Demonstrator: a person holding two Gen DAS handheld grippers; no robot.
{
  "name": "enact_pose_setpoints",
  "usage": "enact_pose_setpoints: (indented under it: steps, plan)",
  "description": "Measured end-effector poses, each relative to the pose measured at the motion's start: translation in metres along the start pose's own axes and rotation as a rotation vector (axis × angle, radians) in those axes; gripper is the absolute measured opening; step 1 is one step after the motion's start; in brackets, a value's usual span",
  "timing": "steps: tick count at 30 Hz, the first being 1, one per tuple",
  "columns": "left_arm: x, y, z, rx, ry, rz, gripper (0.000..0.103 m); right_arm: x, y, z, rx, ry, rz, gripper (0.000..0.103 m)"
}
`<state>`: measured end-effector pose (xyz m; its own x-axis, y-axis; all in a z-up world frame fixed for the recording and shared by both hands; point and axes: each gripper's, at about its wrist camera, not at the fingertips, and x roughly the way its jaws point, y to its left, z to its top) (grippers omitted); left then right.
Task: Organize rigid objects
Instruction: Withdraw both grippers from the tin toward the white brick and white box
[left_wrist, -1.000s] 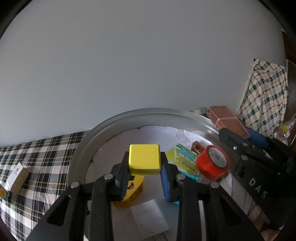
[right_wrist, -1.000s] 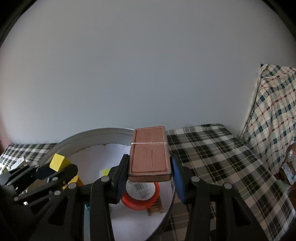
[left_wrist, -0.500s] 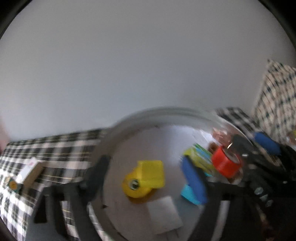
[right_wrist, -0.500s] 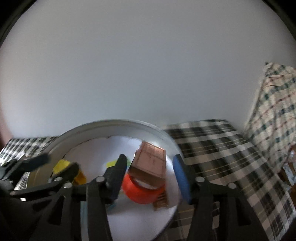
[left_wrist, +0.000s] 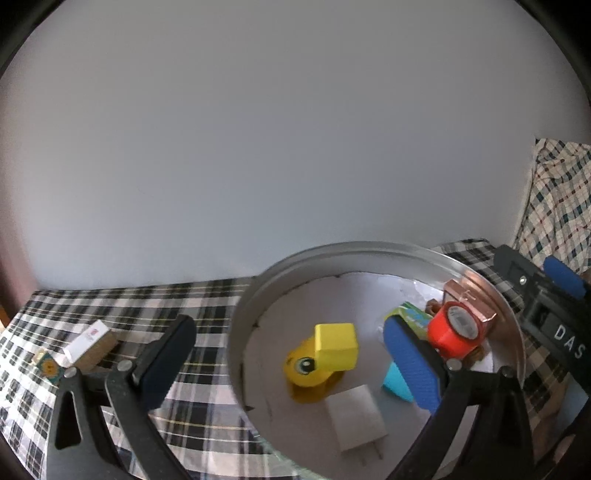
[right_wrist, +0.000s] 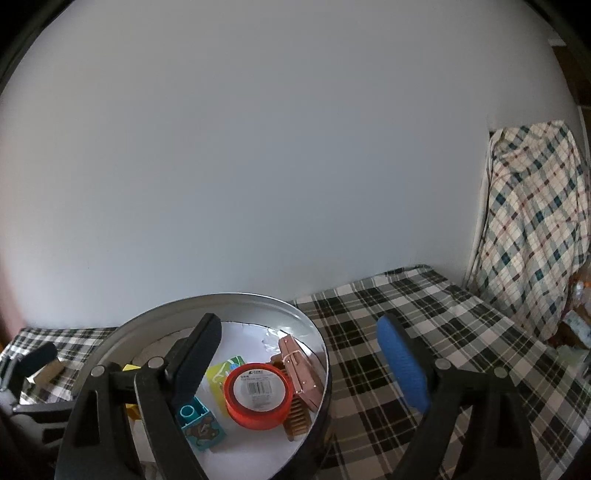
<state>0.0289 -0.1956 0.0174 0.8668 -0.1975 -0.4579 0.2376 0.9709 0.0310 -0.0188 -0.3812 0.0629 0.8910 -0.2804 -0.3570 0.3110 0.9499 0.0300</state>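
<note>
A round metal tray (left_wrist: 251, 295) holds several objects. A yellow cube (left_wrist: 336, 345) rests on a yellow duck toy (left_wrist: 306, 369). A copper-coloured box (right_wrist: 301, 363) leans against a red tape roll (right_wrist: 256, 393) by the tray's right wall; both also show in the left wrist view, the box (left_wrist: 467, 299) behind the roll (left_wrist: 456, 332). My left gripper (left_wrist: 291, 365) is open and empty above the tray's left side. My right gripper (right_wrist: 303, 363) is open and empty above the tray's right rim (right_wrist: 325, 369).
The tray also holds a white card (left_wrist: 354, 417), a teal block (right_wrist: 199, 428), a green packet (right_wrist: 221, 373) and a wooden comb (right_wrist: 295, 417). A small white-and-tan box (left_wrist: 90, 343) lies on the plaid cloth (right_wrist: 424, 332) to the left. A plaid-draped object (right_wrist: 535, 221) stands at the right.
Both grippers opened. The yellow cube dropped from the left gripper onto the duck, and the copper box dropped from the right gripper into the tray beside the tape roll. Both grippers pulled back.
</note>
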Motion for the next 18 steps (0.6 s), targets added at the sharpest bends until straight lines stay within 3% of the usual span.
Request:
enact_pose_setpoints:
  steps: [6,10,18]
  plan:
    - [-0.014,0.012,-0.005,-0.001,-0.074,0.052,0.102,-0.025,0.002,-0.006,-0.006,-0.168,-0.025,0.088]
    - [-0.026,0.016,-0.009,0.027,-0.148,0.097,0.102,-0.040,0.000,-0.011,0.022,-0.273,-0.047,0.095]
    - [-0.024,0.025,-0.018,0.019,-0.110,0.076,0.102,-0.043,0.009,-0.014,-0.007,-0.284,-0.070,0.096]
